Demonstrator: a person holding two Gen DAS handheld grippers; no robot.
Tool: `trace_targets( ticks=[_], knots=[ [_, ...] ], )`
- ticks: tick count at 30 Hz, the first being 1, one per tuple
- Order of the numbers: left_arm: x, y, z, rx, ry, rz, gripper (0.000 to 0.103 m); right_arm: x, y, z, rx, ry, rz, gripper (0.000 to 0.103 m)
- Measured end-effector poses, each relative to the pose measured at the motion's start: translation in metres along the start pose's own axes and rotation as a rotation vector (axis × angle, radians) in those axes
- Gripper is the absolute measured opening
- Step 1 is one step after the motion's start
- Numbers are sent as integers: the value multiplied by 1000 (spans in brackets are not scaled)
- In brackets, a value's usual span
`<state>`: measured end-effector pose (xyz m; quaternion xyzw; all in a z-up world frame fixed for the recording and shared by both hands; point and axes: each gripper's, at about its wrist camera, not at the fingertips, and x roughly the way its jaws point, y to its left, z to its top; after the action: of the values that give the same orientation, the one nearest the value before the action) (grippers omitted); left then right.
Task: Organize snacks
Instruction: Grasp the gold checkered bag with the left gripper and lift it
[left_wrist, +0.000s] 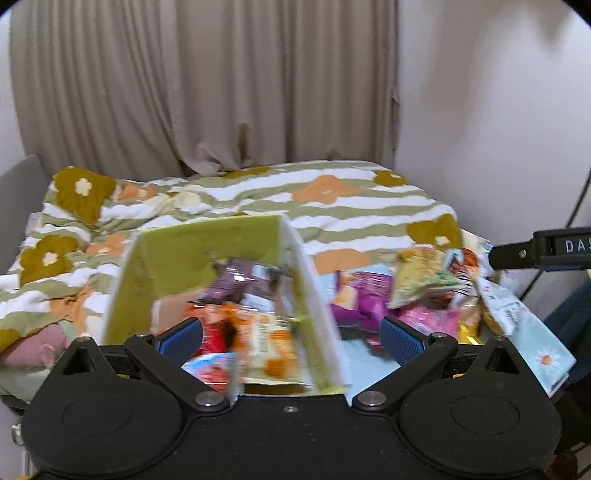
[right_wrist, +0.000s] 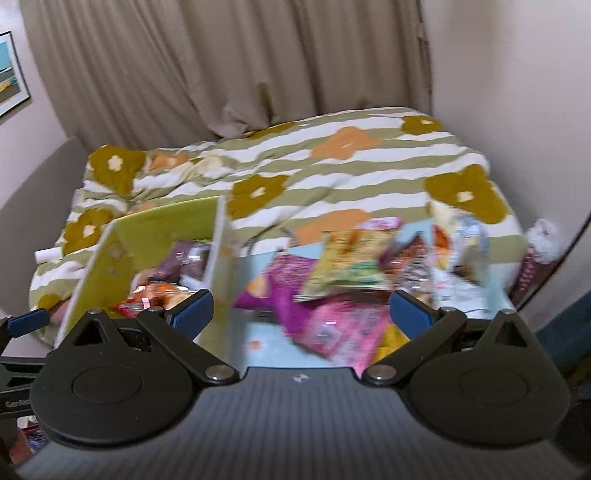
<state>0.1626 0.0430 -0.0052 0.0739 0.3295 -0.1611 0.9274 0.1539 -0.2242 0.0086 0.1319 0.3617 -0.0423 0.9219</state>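
bright, blurred snack packets (right_wrist: 343, 288) are lying heaped beside a green box (left_wrist: 207, 240); both grippers (left_wrist: 291, 336) (right_wrist: 301, 314) are gaping wide, holding nothing.

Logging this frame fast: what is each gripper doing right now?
Left gripper: open, holding nothing, above the green cardboard box.
Right gripper: open, holding nothing.

The bed cover (right_wrist: 369, 173) is showing olive-green and white stripes with mustard and orange flowers, while the curtain (right_wrist: 221, 62) behind is hanging in plain beige. The box (left_wrist: 207, 240) is displaying yellow-green inner walls and is holding a brown packet (left_wrist: 240, 280) and an orange-and-red packet (left_wrist: 236, 328). Beside it, magenta (right_wrist: 288, 291), pink (right_wrist: 343, 332) and pale yellow-green (right_wrist: 351, 266) packets are lying on a light-blue cloth (right_wrist: 266, 343) with small daisies; both grippers are showing black frames with blue pads (left_wrist: 183, 338).
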Motion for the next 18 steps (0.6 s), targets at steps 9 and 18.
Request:
trace_targets(
  ticks=[9,18],
  knots=[
    [37,-99,2,23,53,-66,103,13,-95,7,-8,56,-24,103],
    [96,-187,-20,102,140,-101,96,64,-163,0,-8,155,12,103]
  ],
)
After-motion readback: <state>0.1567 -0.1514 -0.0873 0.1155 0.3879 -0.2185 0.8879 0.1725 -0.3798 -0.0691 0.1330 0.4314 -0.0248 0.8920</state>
